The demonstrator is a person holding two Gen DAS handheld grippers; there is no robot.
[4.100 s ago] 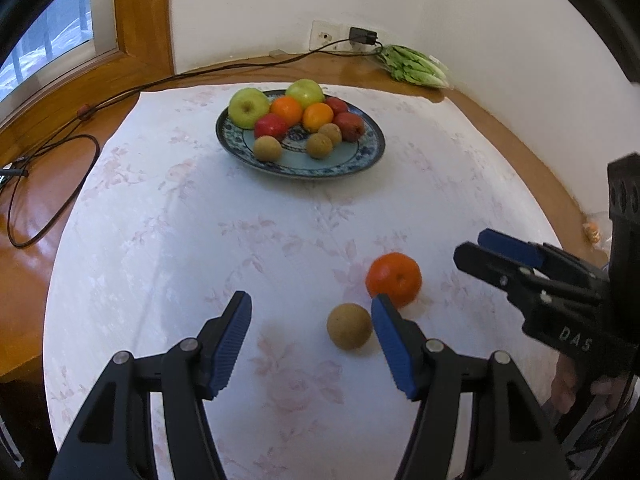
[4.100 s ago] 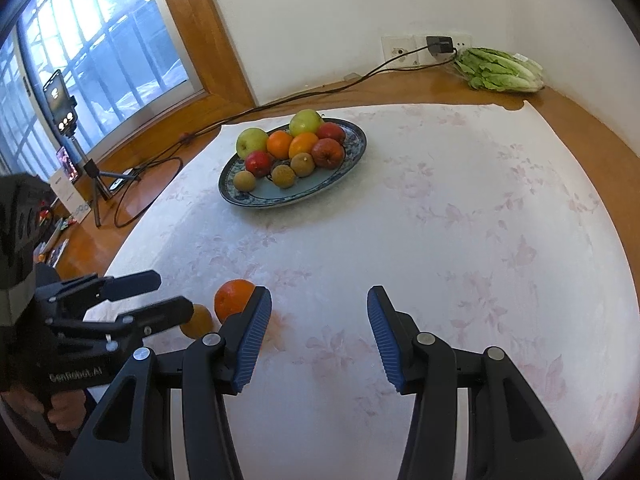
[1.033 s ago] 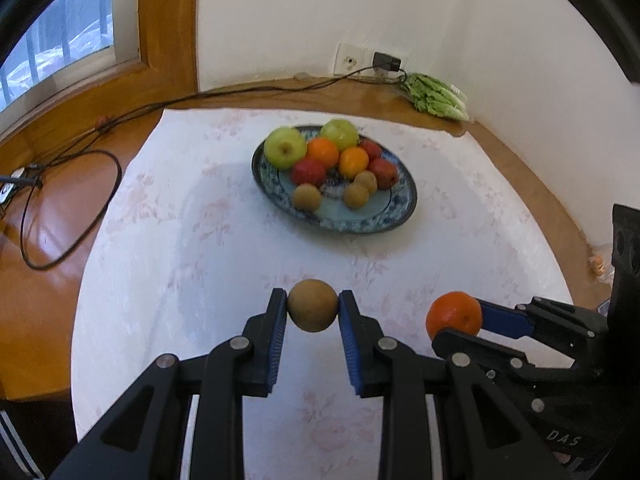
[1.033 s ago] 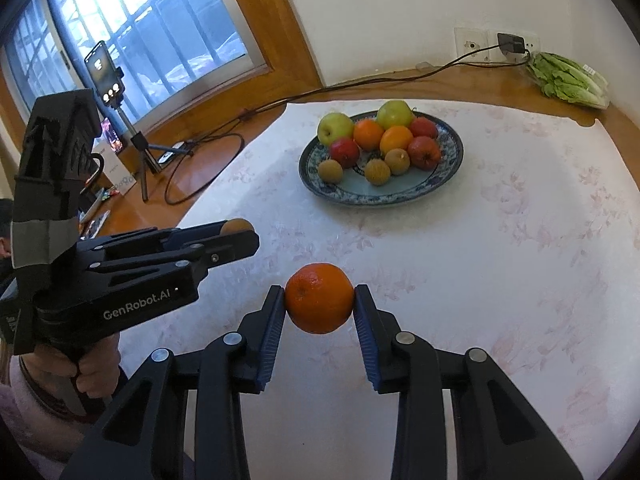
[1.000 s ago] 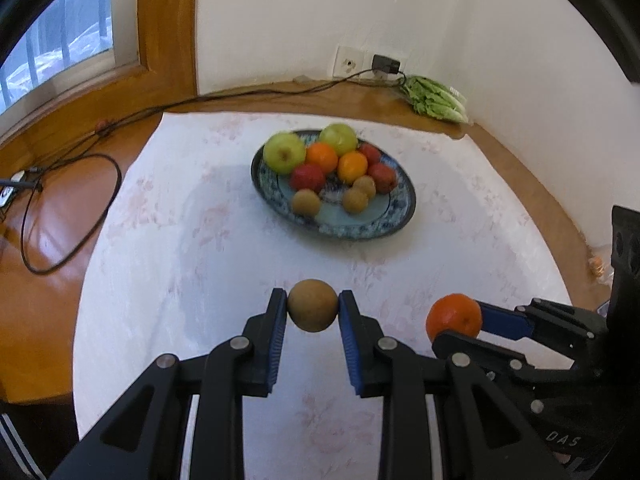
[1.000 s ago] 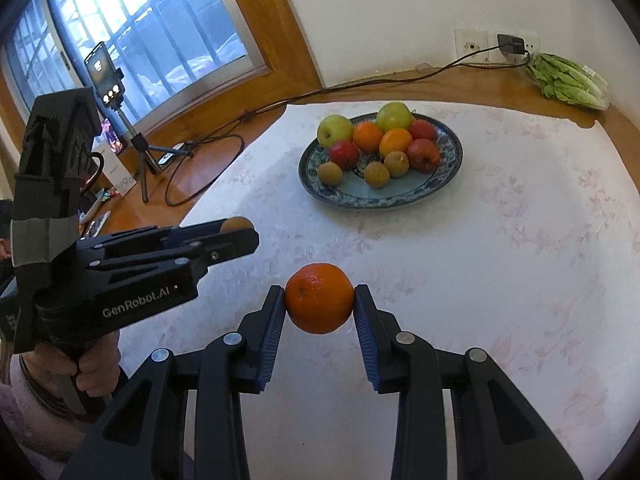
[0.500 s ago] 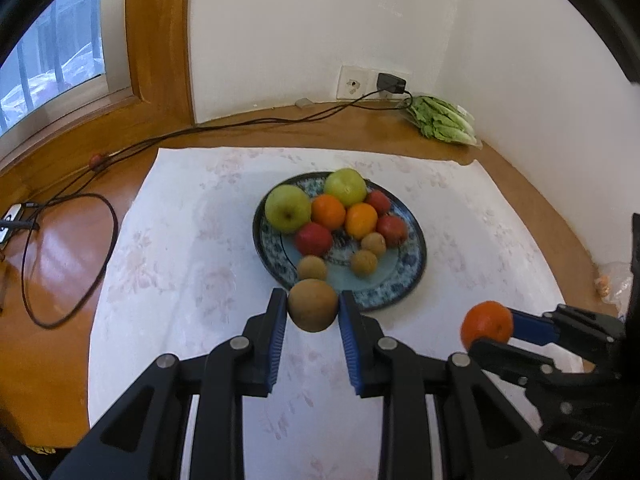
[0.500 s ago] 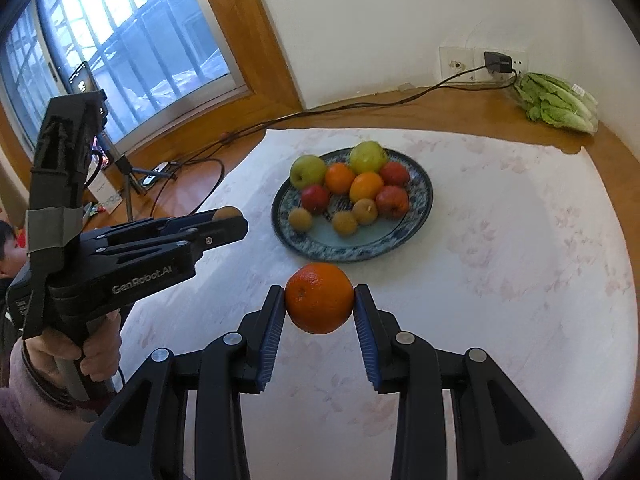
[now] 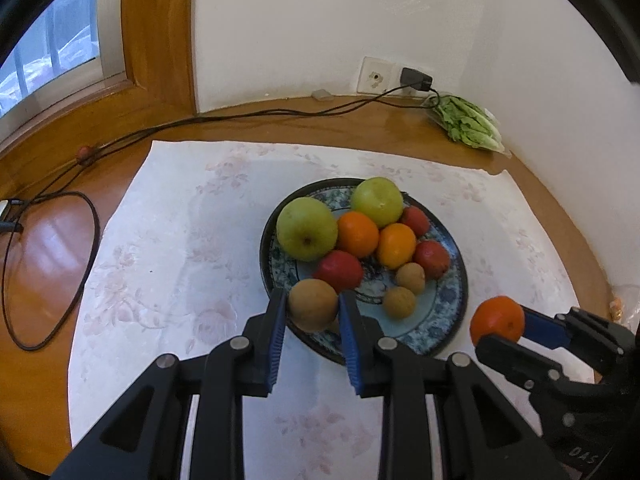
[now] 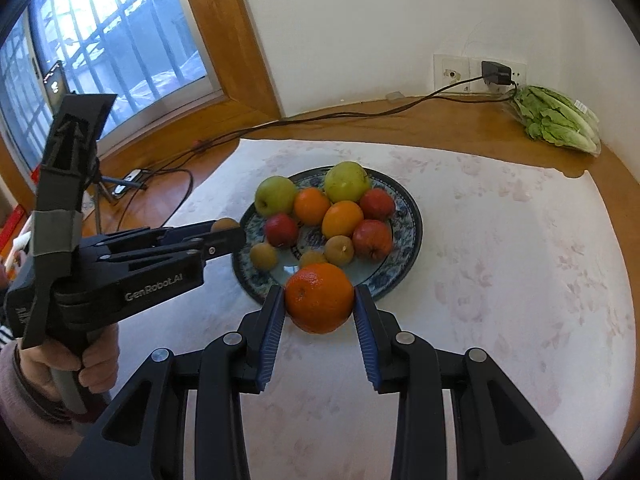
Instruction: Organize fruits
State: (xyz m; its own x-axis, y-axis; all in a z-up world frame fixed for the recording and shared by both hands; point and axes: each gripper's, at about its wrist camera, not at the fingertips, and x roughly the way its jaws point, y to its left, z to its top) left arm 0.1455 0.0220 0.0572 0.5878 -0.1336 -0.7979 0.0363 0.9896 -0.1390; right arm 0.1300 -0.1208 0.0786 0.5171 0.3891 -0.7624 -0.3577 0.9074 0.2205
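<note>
Fruits sit mostly piled on the blue patterned plate (image 9: 448, 320), mid-counter on a pale floral cloth (image 9: 168, 272) over the glossy wooden counter (image 9: 44, 248). Two green apples (image 9: 307, 229), oranges, red ones and small brown ones crowd the far half. Right hand-held gripper (image 10: 319, 300) is clenched on a dimpled orange (image 10: 319, 297) just over the plate's near rim; left hand-held gripper (image 9: 313, 308) pinches a round, matte brown fruit (image 9: 313, 305) at the near-left rim. Bagged lettuce (image 10: 556, 120) lies far right by the wall, black cable (image 9: 48, 264) loops left.
</note>
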